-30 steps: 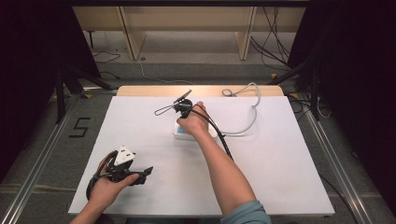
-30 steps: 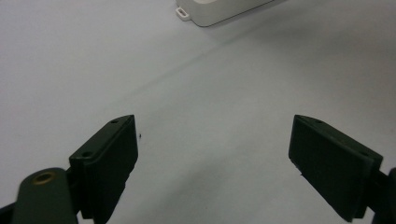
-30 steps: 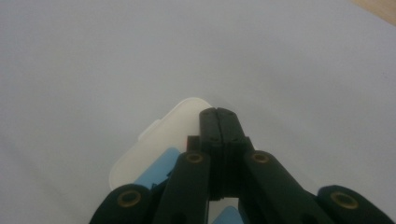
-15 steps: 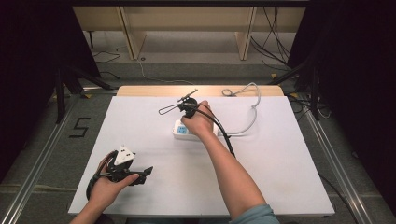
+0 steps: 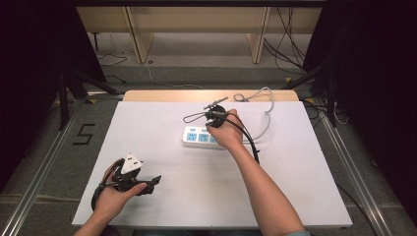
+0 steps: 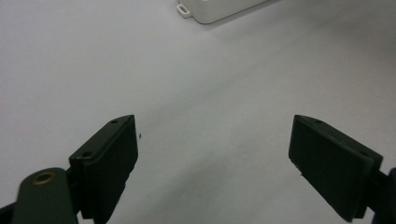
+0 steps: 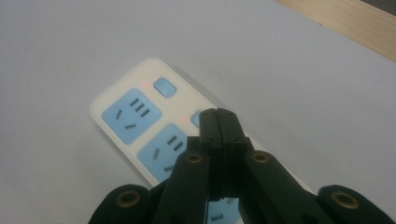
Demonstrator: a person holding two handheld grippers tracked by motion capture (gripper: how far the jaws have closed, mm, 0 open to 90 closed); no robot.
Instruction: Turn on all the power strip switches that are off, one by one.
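- White sheet covers the tabletop (image 5: pixel 305 187); bare wood strip shows along the far edge.
- Power strip (image 5: pixel 199 137): white body, pale blue sockets and pale blue buttons, lying flat near the middle of the tabletop, slightly toward the far side. Its grey cable (image 5: pixel 268 105) loops off toward the far right.
- Right hand-held gripper (image 5: pixel 215 116): over the power strip, held in the right hand, with a black cable trailing back along the forearm. Jaws pressed fully together, nothing between them.
- Right gripper view: closed tips sit over the second blue button (image 7: pixel 197 119) of the power strip; contact cannot be told. The first button (image 7: pixel 164 87) is clear of the tips. Small red lights glow beside both buttons.
- Left hand-held gripper (image 5: pixel 150 183): at the near left of the tabletop, well apart from the power strip. Jaws wide, empty, with bare white sheet between them; one end of the power strip (image 6: pixel 219 9) shows far off.
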